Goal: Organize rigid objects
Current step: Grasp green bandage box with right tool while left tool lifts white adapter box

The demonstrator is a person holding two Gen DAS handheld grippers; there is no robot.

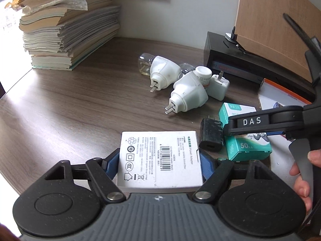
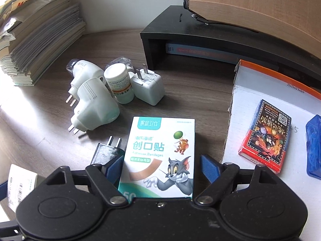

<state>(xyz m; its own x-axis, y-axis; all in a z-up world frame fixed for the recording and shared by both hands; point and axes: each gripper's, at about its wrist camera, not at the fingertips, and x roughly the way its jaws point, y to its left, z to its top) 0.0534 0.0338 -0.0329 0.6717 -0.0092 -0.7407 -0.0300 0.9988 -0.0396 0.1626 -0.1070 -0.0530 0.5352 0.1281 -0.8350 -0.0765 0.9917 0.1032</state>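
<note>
Two wrist cams, close, angled down; shared bandage box (image 2: 158,156).

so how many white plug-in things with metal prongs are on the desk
3: two rounded plug-in units, one farther back, one nearer, lying side by side, and a square white charger right of the pill bottle. None seems hidden.

1. White power adapter box (image 1: 159,160): lies flat, barcode side up.
2. Teal bandage box (image 2: 160,154): flat, cartoon face up.
3. Black charger (image 1: 211,134): lies between both boxes.
4. 2 white plug-in units (image 1: 188,95), a pill bottle (image 2: 119,83) and a white charger (image 2: 147,88): clustered together.
</note>
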